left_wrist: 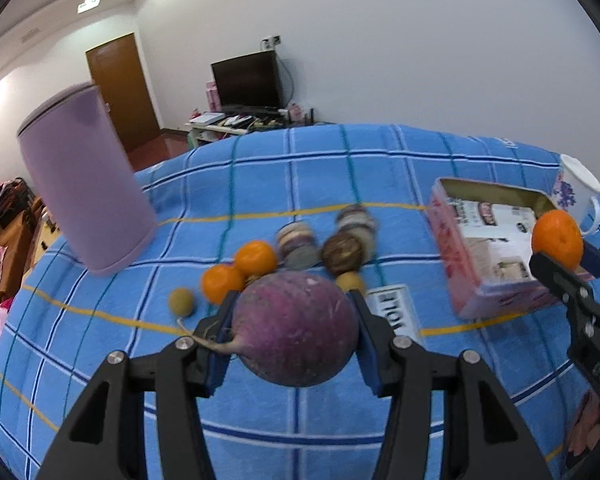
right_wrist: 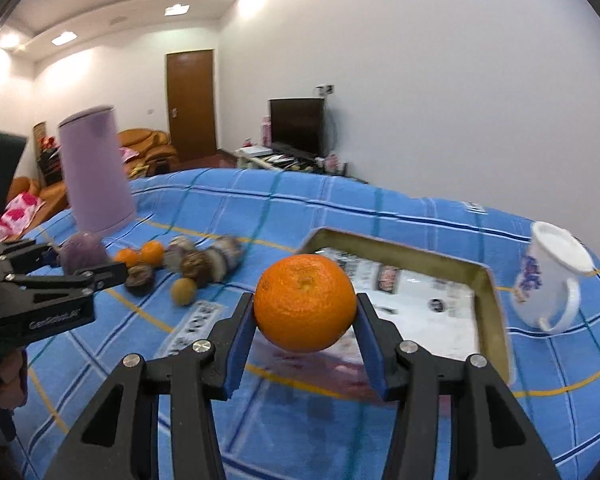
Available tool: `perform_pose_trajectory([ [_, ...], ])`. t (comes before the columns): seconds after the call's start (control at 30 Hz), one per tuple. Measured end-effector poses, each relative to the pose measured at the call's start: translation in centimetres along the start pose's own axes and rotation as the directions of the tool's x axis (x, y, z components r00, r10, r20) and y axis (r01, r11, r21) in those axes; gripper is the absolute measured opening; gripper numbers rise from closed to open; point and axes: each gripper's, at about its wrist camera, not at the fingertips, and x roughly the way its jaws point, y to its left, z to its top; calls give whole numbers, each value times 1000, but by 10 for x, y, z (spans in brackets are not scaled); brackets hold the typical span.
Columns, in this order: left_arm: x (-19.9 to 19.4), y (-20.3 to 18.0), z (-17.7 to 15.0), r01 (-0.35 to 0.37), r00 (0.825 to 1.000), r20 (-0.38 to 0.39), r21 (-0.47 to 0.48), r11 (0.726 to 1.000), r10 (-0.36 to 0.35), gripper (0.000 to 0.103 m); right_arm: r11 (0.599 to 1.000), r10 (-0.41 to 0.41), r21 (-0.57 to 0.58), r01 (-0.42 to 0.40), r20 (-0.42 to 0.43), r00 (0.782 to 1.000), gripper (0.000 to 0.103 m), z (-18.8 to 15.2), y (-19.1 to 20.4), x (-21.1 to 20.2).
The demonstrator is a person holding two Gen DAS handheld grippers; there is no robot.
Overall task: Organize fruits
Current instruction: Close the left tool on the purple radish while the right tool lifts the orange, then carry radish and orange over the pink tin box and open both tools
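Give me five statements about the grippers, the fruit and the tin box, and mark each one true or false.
1. The left gripper holds a purple radish. True.
2. The right gripper is empty. False: its pads are clamped on an orange.
3. The tin box has its lid on. False: it is open at the top, and printed paper shows inside.
4. Two oranges lie on the blue checked cloth beside the other fruit. True.
5. The white mug stands between the purple canister and the fruit pile. False: it stands at the other end, beyond the box.
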Motion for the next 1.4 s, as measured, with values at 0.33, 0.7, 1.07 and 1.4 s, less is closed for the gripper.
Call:
perform_pose_trajectory([
  [0.33, 3, -71, 32, 84, 994, 66, 71, 994, -89, 55, 986, -129, 111, 126, 18, 991, 51, 2, -72, 0],
  [0.7, 34, -149, 49, 151, 986, 51, 110, 982, -158, 55, 968, -209, 142, 209, -16, 978, 51, -3, -100, 12],
  [1.07, 48, -151, 44, 161, 986, 31, 120, 980, -166, 55, 969, -196, 145, 201, -51, 979, 51, -5, -102, 19],
  [1.4, 56, -162, 39, 171, 984, 15, 165, 971, -176, 55, 975, -159, 144, 169, -79, 984, 51, -5, -99, 26],
])
